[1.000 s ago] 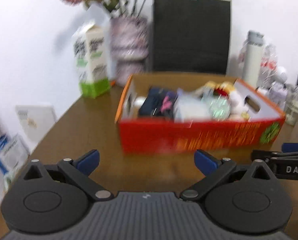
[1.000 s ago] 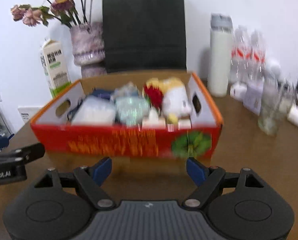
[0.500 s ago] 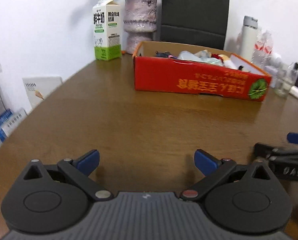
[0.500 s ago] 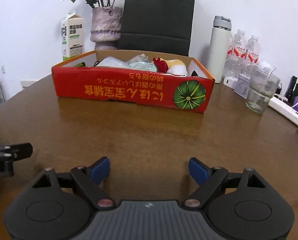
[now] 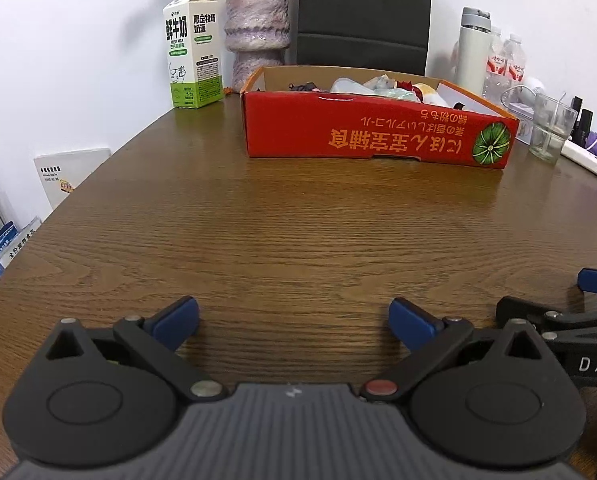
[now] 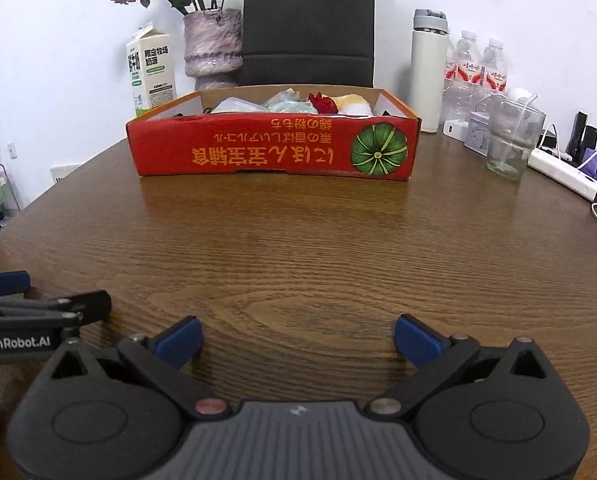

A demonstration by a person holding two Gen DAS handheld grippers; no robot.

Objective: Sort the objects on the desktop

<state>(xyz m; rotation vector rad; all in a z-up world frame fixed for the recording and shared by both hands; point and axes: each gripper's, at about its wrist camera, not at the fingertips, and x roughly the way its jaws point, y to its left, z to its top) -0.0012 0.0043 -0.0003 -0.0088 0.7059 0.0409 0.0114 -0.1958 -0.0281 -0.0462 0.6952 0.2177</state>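
Your left gripper (image 5: 293, 317) sits low over the wooden table (image 5: 298, 220), blue fingers (image 5: 177, 317) spread wide with only bare wood between them. Your right gripper (image 6: 297, 335) is the same: fingers (image 6: 416, 340) splayed apart, holding nothing. The two tools lie side by side, close together. Well ahead of both stands the red cardboard box (image 6: 274, 152), already filled with packets and a soft toy (image 6: 352, 105), sitting in front of the milk carton (image 5: 193, 68) and vase (image 5: 257, 36).
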